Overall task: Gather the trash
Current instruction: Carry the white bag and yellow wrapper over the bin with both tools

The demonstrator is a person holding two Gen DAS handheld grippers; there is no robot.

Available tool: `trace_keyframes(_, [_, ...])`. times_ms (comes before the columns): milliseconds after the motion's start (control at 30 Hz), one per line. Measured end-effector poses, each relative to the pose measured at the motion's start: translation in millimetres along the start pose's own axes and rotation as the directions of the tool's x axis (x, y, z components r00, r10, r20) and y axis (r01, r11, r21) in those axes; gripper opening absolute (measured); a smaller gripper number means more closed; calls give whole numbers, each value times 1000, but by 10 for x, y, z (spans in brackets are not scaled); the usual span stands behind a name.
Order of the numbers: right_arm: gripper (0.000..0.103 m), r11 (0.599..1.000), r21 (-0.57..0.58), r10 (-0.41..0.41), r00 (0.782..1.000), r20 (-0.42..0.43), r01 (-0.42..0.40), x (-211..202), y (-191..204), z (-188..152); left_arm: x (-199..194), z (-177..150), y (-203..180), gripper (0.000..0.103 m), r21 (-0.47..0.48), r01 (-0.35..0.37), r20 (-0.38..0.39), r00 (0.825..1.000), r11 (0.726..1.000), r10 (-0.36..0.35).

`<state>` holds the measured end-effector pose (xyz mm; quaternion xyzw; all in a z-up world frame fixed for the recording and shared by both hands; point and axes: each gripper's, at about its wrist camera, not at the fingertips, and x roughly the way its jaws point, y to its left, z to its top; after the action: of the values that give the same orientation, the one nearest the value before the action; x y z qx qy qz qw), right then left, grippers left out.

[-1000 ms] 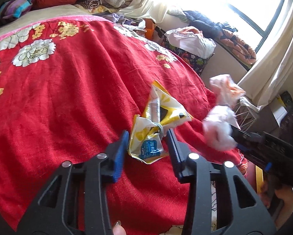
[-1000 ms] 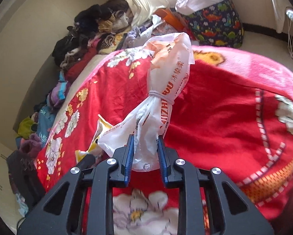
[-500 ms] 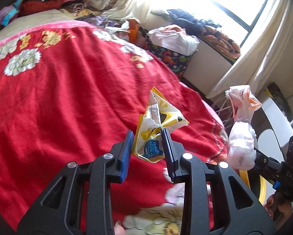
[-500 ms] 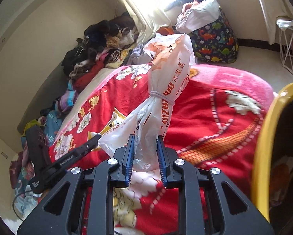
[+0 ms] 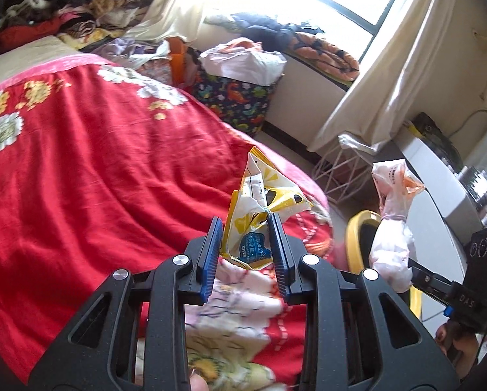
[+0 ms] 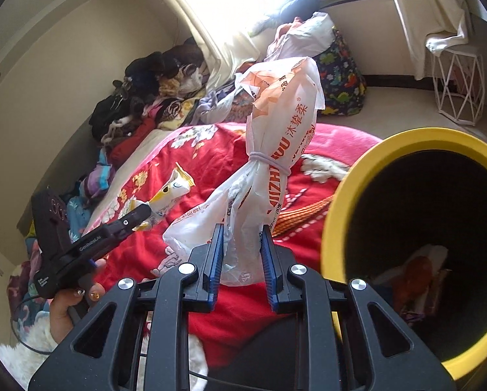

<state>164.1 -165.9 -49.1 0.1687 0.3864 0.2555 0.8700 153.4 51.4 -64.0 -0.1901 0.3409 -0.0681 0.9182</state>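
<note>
We hold both items lifted: left gripper [image 5: 247,250] pinches the wrapper [image 5: 261,208], right gripper [image 6: 241,257] pinches the bag [image 6: 269,150]; dropping into the bin [image 6: 337,208] (right of frame) remains.

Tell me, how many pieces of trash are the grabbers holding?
2. The yellow wrapper sits in the left gripper; the white plastic bag sits in the right gripper, beside the yellow bin. More trash lies inside the bin.

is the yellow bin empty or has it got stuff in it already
Not empty. In the right wrist view the yellow bin stands open, and some crumpled wrappers lie at its dark bottom. How full, cannot tell.
</note>
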Motion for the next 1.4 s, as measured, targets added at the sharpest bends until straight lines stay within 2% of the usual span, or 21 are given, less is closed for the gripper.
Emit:
trace_keyframes(600, [22, 997, 35, -66, 995, 75, 64, -500, -346, -28, 14, -64, -627, 23, 131, 78, -17, 997, 988, -76])
trace_keyframes(1400, [21, 980, 101, -181, 976, 118, 169, -941, -818, -158, 101, -237, -1207, 23, 252, 134, -57, 991, 958, -123])
